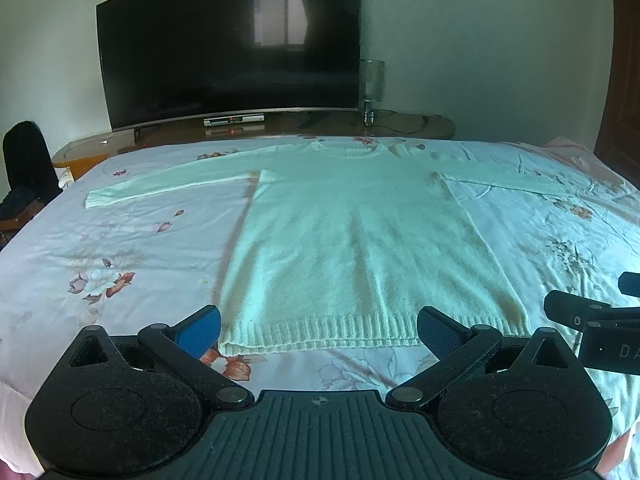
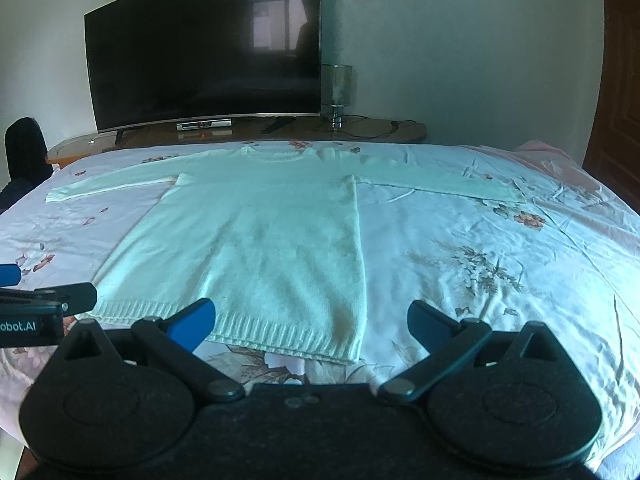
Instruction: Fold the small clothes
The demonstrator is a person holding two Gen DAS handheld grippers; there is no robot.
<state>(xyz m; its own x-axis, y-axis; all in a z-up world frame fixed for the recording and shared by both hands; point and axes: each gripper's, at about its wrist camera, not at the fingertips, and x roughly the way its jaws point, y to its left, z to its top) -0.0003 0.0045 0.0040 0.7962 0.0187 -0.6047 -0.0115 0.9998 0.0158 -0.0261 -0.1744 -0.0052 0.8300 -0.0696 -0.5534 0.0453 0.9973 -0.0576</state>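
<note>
left gripper: jaws spread wide apart, nothing between them. its blue pads sit at the near hem of the sweater, one pad just off the hem's left corner, the other over the hem near its right corner. whether the pads touch the knit cannot be told.

right gripper: jaws also spread wide, holding nothing. its left pad lies over the ribbed hem; its right pad is over bare sheet, beyond the sweater's right corner. each gripper shows at the edge of the other's view, side by side at the near edge of the bed.

sweater: pale, knitted, laid flat and unfolded on the floral sheet. hem toward the near edge, collar toward the far edge, both sleeves stretched out to the left and right sides.

beyond the far edge of the bed: a low wooden stand carrying a dark tv, a small set-top box beneath the screen, and a lamp to the right of the tv.
</note>
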